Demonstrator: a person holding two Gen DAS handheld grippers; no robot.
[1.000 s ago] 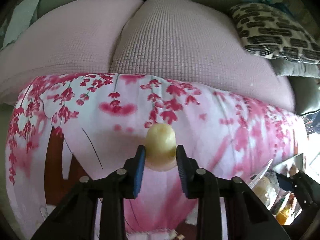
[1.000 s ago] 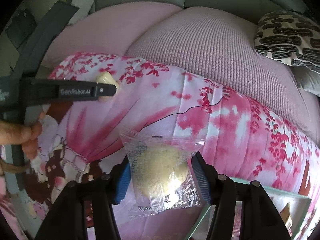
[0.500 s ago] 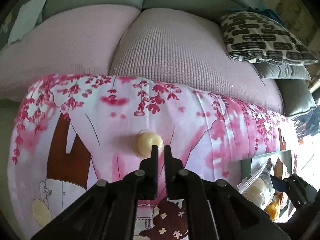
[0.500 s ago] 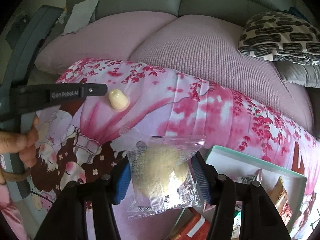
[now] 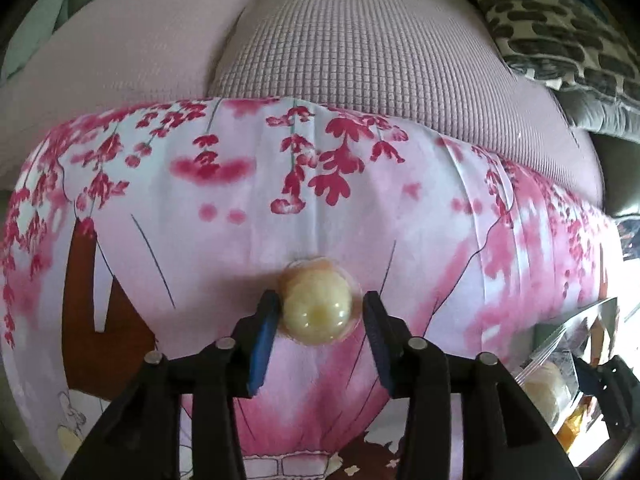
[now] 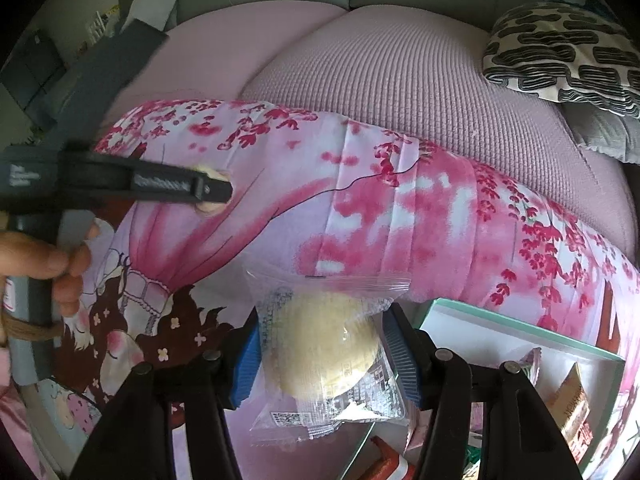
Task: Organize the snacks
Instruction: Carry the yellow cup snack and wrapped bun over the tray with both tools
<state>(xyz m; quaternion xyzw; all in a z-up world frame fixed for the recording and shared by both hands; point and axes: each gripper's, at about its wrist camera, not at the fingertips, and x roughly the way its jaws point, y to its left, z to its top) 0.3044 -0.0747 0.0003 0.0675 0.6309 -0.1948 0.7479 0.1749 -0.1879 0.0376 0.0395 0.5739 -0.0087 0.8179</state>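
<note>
A small pale-yellow jelly cup (image 5: 317,307) lies on the pink floral cloth (image 5: 280,200). My left gripper (image 5: 318,322) is open, its fingers on either side of the cup with small gaps. In the right wrist view the left gripper (image 6: 212,192) covers most of the cup (image 6: 208,210). My right gripper (image 6: 322,354) is shut on a clear-wrapped round yellow cake (image 6: 320,356), held above the cloth beside a teal-rimmed snack box (image 6: 520,328).
The box holds several wrapped snacks (image 6: 572,396). Pink sofa cushions (image 5: 360,60) rise behind the cloth. A black-and-white patterned pillow (image 6: 560,48) lies at the far right. A hand (image 6: 44,268) holds the left gripper's handle.
My left gripper was shut just short of the jelly cup half a second ago; it has opened and moved forward around the cup. The right gripper keeps its hold on the wrapped cake.
</note>
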